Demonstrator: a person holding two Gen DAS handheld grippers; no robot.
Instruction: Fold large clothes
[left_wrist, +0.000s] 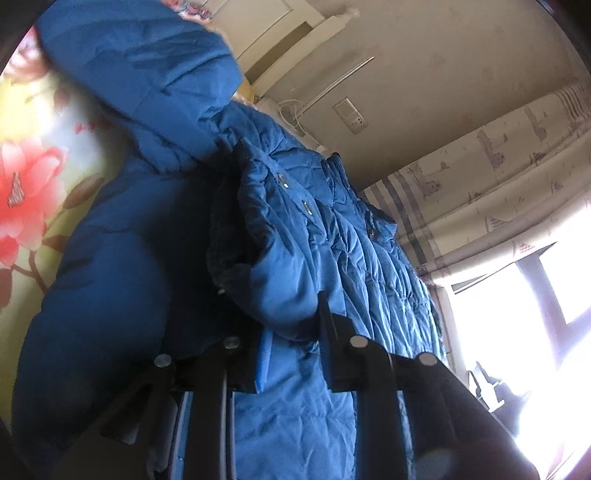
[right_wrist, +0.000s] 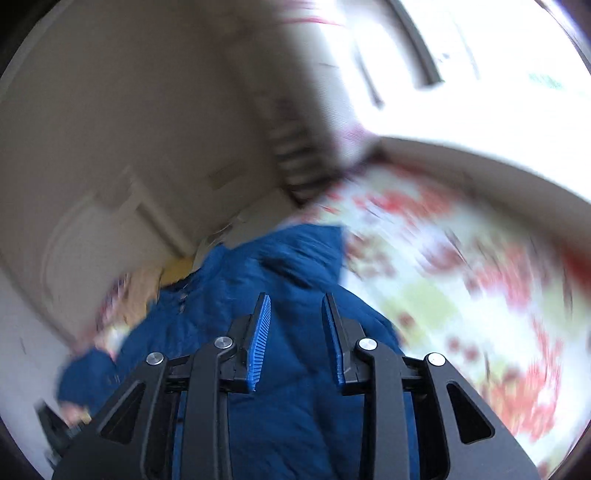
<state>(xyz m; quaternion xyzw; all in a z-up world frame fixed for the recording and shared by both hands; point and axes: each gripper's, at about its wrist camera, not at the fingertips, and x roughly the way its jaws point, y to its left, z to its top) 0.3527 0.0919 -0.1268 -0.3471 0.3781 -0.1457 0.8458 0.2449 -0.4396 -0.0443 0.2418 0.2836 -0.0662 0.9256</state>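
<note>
A large blue quilted jacket (left_wrist: 351, 251) with a hood fills the left wrist view, spread over a flowered bed cover (left_wrist: 29, 184). My left gripper (left_wrist: 291, 317) is shut on a thick fold of it, and the fabric bulges over the left finger and hides its tip. In the blurred right wrist view the same jacket (right_wrist: 295, 258) lies below and ahead of my right gripper (right_wrist: 295, 299). Its jaws stand a narrow gap apart. Both blue pads (right_wrist: 260, 339) show bare faces, and nothing is pinched between them.
The flowered bed cover (right_wrist: 461, 288) stretches to the right of the jacket. A pale wall with a socket plate (left_wrist: 351, 114), a patterned curtain (left_wrist: 480, 166) and a bright window (left_wrist: 535, 295) stand behind. A white panelled door (right_wrist: 92, 240) is at the left.
</note>
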